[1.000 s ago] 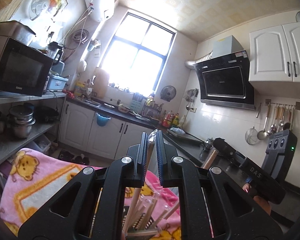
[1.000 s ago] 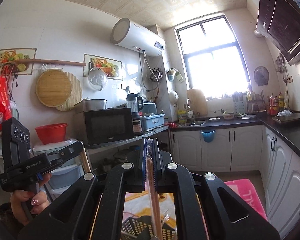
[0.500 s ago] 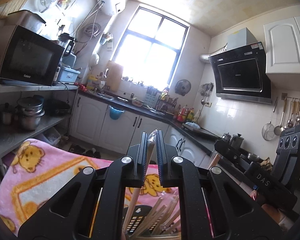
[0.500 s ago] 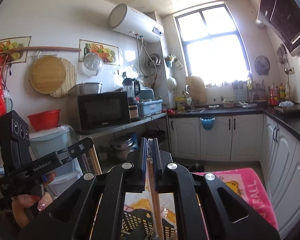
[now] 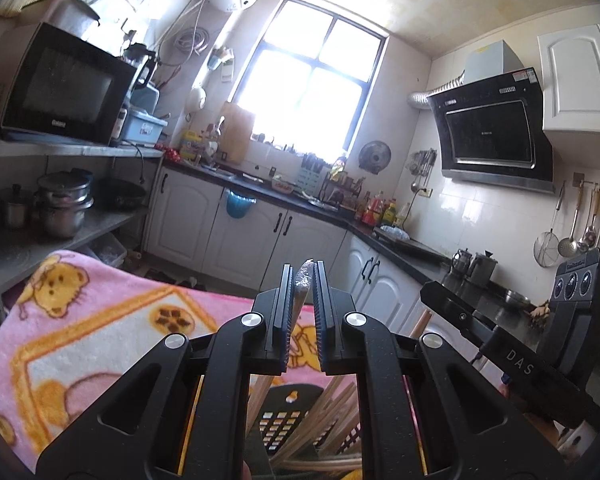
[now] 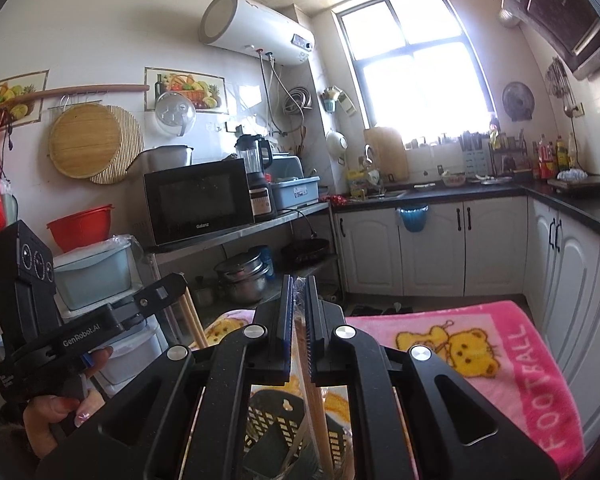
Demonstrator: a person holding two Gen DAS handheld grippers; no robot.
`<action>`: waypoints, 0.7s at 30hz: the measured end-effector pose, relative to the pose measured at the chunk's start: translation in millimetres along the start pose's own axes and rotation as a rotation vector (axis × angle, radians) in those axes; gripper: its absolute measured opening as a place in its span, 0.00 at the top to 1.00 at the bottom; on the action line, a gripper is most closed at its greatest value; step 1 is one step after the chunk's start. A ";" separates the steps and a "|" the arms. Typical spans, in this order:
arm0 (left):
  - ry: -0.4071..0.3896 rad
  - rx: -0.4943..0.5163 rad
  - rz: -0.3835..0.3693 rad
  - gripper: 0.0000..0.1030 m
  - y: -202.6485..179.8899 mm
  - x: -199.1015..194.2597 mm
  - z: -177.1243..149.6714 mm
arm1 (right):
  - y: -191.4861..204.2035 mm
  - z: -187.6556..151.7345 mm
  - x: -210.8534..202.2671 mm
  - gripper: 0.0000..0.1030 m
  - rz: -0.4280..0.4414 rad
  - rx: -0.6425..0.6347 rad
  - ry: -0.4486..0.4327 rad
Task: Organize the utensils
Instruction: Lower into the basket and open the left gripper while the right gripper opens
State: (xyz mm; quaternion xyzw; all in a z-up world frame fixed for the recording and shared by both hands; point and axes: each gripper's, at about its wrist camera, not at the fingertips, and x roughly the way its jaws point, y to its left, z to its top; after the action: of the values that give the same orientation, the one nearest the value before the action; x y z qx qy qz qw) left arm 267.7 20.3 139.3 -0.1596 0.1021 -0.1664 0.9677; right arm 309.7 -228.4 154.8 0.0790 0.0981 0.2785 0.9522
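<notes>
Chopsticks are clamped in both tools. Left hand-held gripper [image 5: 303, 312] has its jaws drawn narrow on a plastic-wrapped chopstick [image 5: 302, 280], whose wrapped end sticks out just past the fingertips while the wooden shaft runs down toward a black perforated basket [image 5: 288, 412] below. That basket holds a loose bundle of wooden chopsticks [image 5: 336, 404] leaning against its wall. Right hand-held gripper [image 6: 299, 320] is likewise pinched narrow on a wooden chopstick [image 6: 315, 400], the shaft slanting down into the same basket [image 6: 268, 416]. The basket stands on a pink bear-print blanket [image 6: 500, 352] covering the bench, near its front edge. A hand [image 6: 56, 416] with painted nails grips the handle of the left tool, seen at the left of the right wrist view.
</notes>
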 end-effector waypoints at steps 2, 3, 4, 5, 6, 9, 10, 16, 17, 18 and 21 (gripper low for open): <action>0.014 -0.003 -0.001 0.94 0.6 1.0 -3.8 | -1.3 -4.8 0.9 0.94 -0.002 0.006 0.011; 0.026 -0.005 -0.005 0.94 0.8 1.9 -5.9 | -2.3 -7.1 1.0 0.94 -0.004 0.009 0.018; 0.036 -0.005 -0.005 0.94 0.7 2.6 -7.9 | -2.9 -9.5 1.1 0.94 -0.005 0.013 0.028; 0.044 -0.003 -0.004 0.94 0.6 3.1 -10.4 | -3.0 -11.4 1.2 0.94 -0.005 0.014 0.036; 0.053 -0.001 -0.005 0.94 0.6 3.5 -12.7 | -3.3 -12.8 1.2 0.94 -0.007 0.014 0.041; 0.082 0.000 -0.002 0.94 0.9 4.6 -19.8 | -3.9 -18.0 0.4 0.94 -0.013 0.018 0.068; 0.091 0.000 0.000 0.94 1.2 4.6 -22.4 | -4.0 -19.7 -0.2 0.94 -0.019 0.018 0.080; 0.145 -0.001 0.011 0.94 2.7 0.3 -30.5 | -6.7 -25.8 -3.5 0.92 -0.047 0.021 0.140; 0.153 0.000 0.013 0.94 2.3 -0.4 -30.7 | -7.2 -26.5 -4.0 0.90 -0.053 0.021 0.153; 0.162 0.001 0.017 0.94 2.2 -2.3 -31.2 | -7.8 -27.1 -5.0 0.87 -0.058 0.022 0.164; 0.187 0.003 0.022 0.94 2.3 -6.6 -31.8 | -9.0 -28.4 -8.5 0.76 -0.065 0.027 0.184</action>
State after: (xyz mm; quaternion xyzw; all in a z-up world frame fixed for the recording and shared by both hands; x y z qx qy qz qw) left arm 254.3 15.9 110.0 -0.1407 0.1938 -0.1699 0.9559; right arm 300.8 -237.8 126.7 0.0629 0.1915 0.2521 0.9465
